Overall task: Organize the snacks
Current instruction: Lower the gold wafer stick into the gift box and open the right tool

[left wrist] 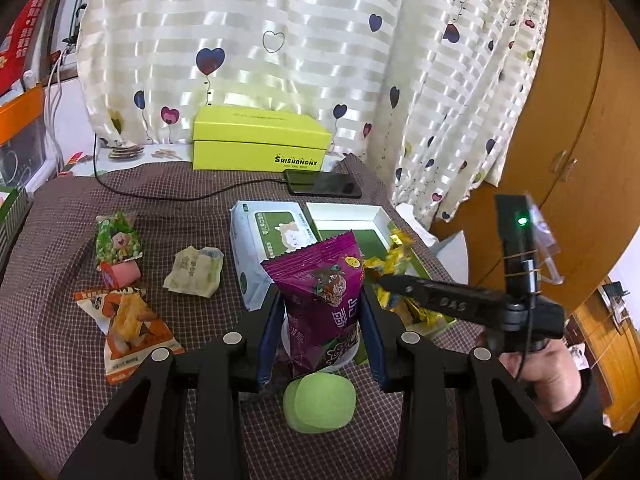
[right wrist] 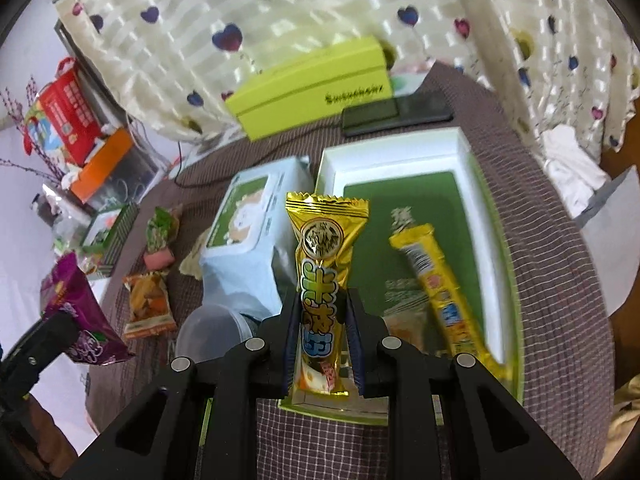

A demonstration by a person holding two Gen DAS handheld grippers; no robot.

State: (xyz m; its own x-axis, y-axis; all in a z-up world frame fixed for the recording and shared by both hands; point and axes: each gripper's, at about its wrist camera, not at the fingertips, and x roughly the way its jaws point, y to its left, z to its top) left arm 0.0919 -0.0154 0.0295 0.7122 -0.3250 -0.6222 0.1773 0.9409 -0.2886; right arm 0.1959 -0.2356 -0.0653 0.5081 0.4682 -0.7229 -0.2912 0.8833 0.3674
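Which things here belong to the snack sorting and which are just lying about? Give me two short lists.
Job:
- purple snack bag in the left tool
- gold snack bar in the right tool
- second gold bar in the white tray
- orange packet
- green packet
- pale wrapper

Lying about:
- phone
- yellow-green box
- tissue pack
- green ball

Right tongs (right wrist: 322, 332) clamp an upright gold snack bar (right wrist: 324, 264) at centre, above the white-walled green tray (right wrist: 468, 168). A second yellow bar (right wrist: 436, 280) lies inside at three o'clock; a purple packet (right wrist: 74, 312) sits at nine o'clock.
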